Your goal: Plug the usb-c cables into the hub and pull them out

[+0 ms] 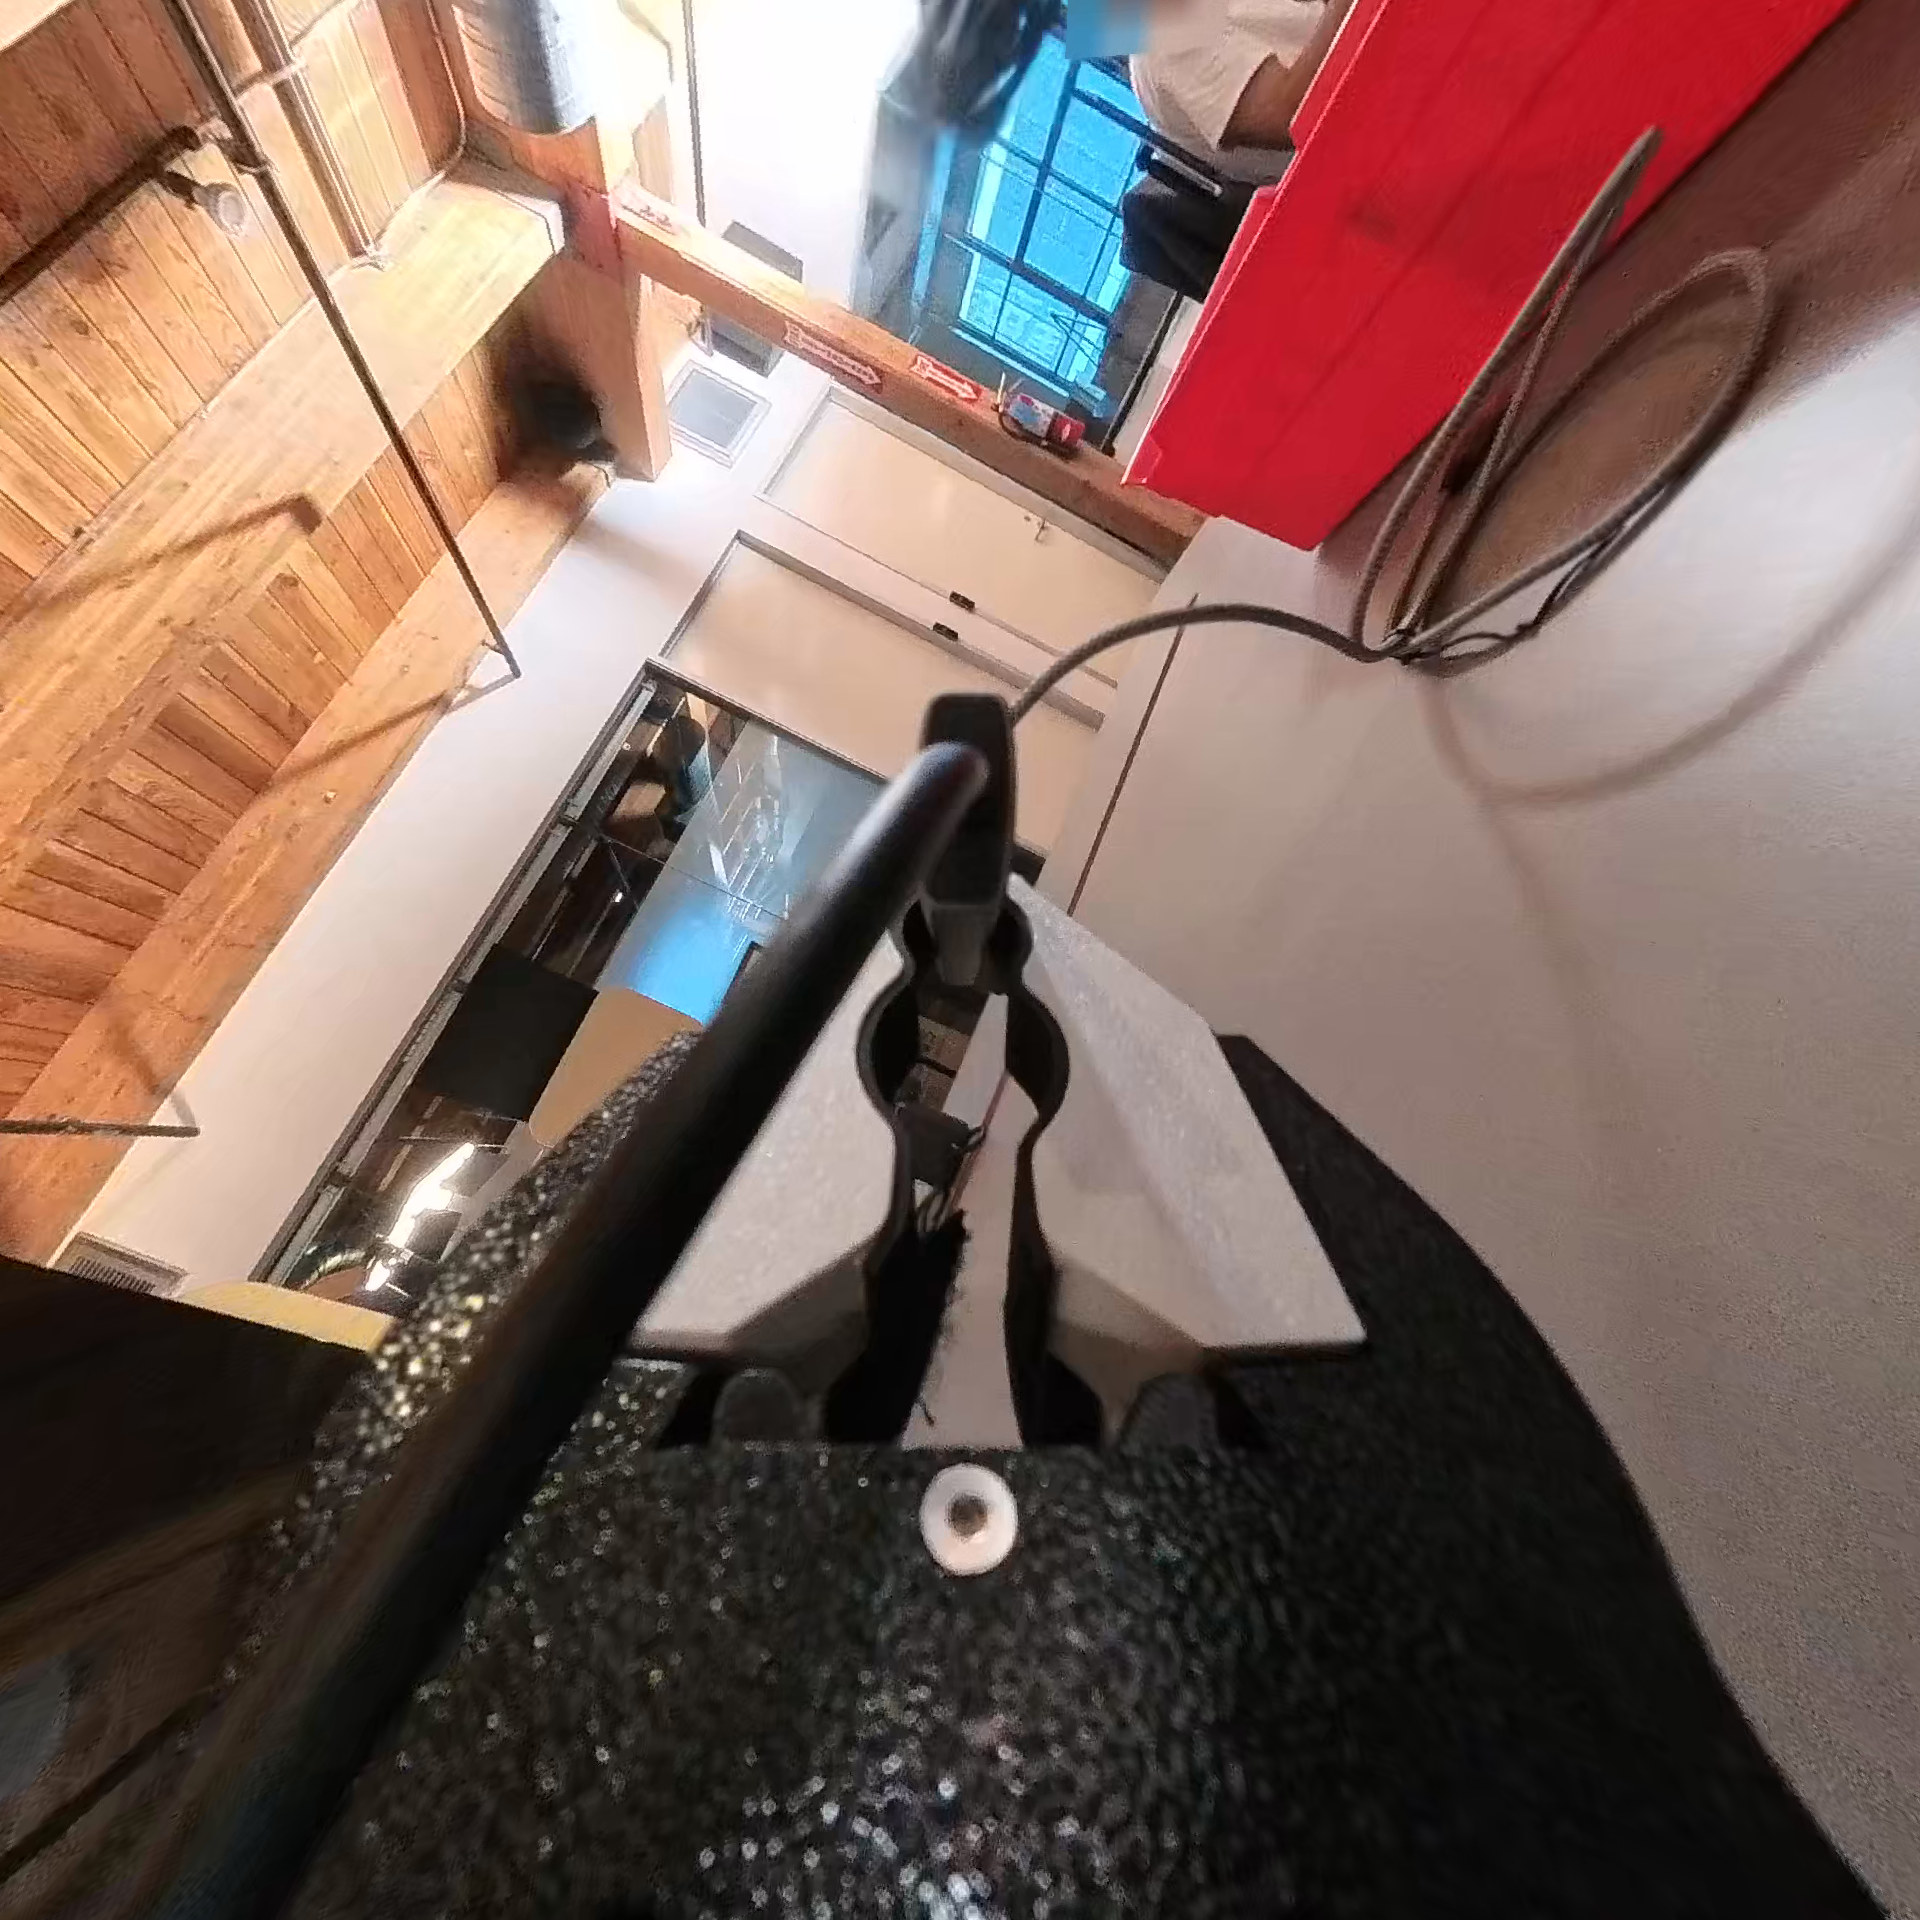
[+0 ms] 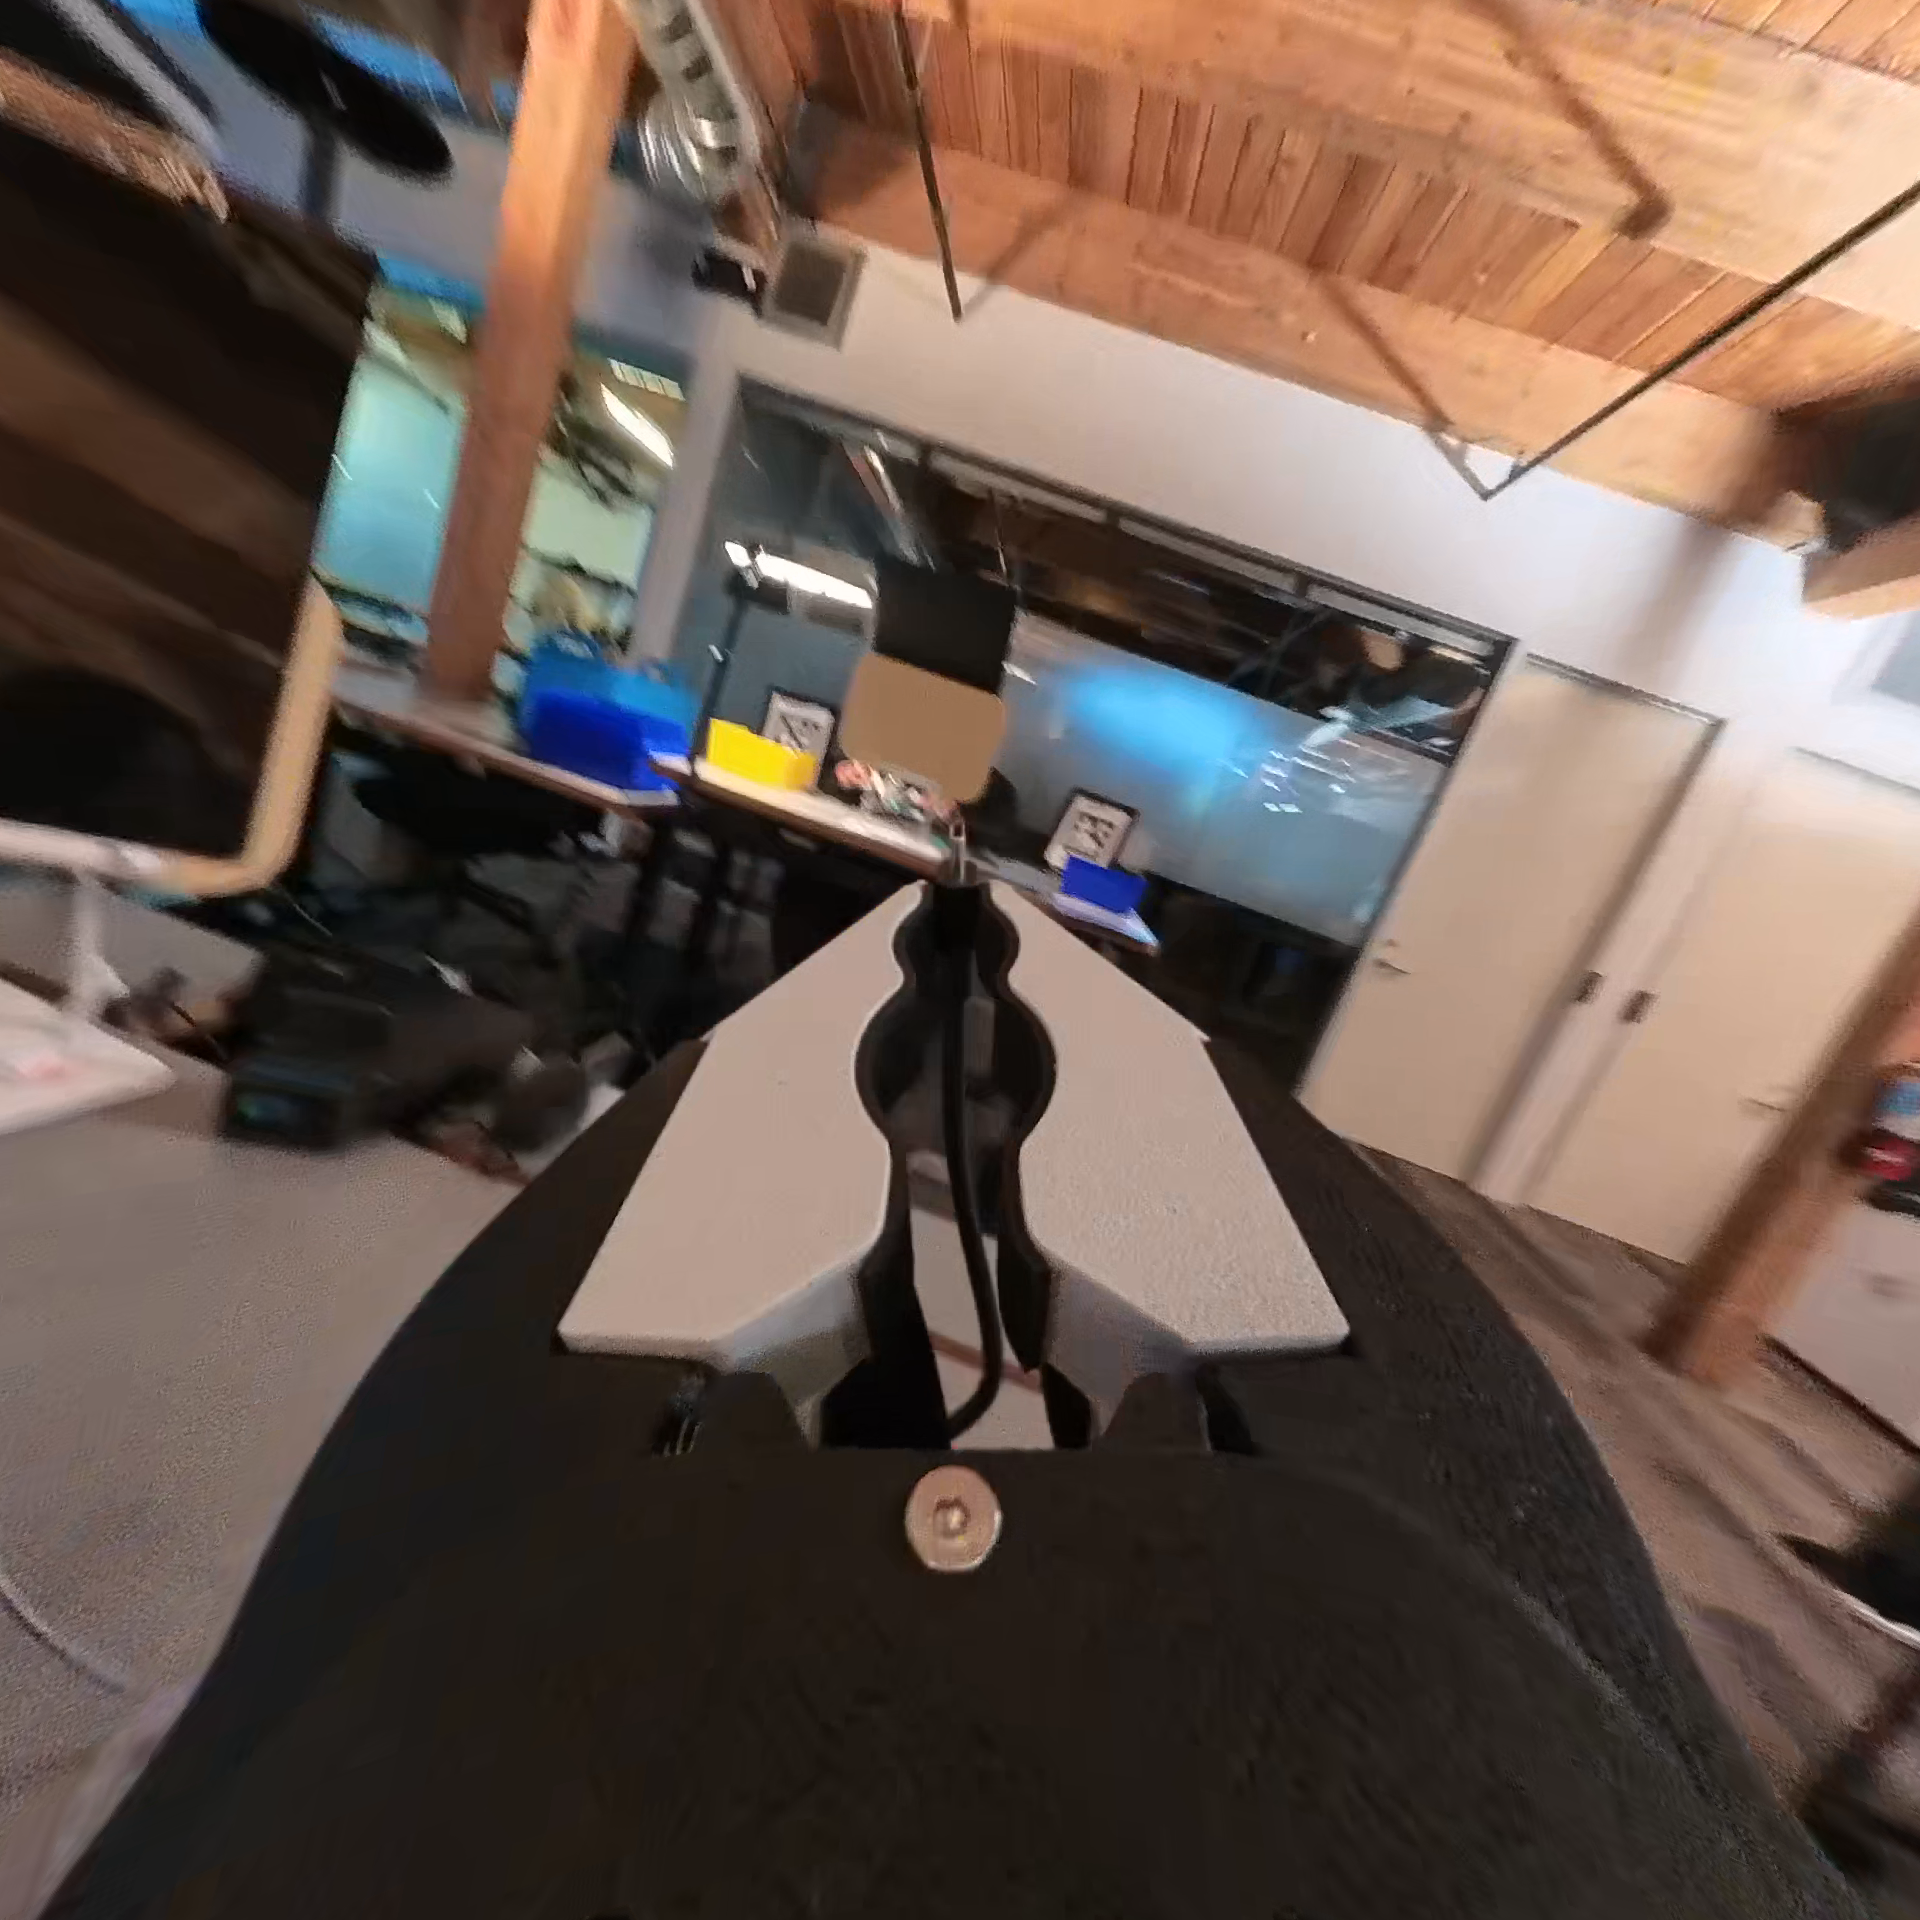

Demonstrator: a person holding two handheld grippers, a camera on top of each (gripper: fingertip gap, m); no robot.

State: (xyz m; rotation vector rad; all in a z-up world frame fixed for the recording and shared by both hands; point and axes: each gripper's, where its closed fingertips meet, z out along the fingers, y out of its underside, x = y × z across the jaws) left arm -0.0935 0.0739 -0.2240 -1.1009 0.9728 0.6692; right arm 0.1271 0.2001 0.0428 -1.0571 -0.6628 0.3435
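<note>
Red bin (image 1: pixel 1455 260) stands on the table (image 1: pixel 1558 935), contents hidden.

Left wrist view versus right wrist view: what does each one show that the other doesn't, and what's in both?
Only the left wrist view shows the dark hub clamped in the left gripper, a thick black cable meeting it, a coiled grey cable on the white table and a red bin.

Only the right shows a thin black cable, metal plug forward, pinched in the right gripper, plus blue bins and a yellow bin.

Both show the wooden ceiling.
</note>
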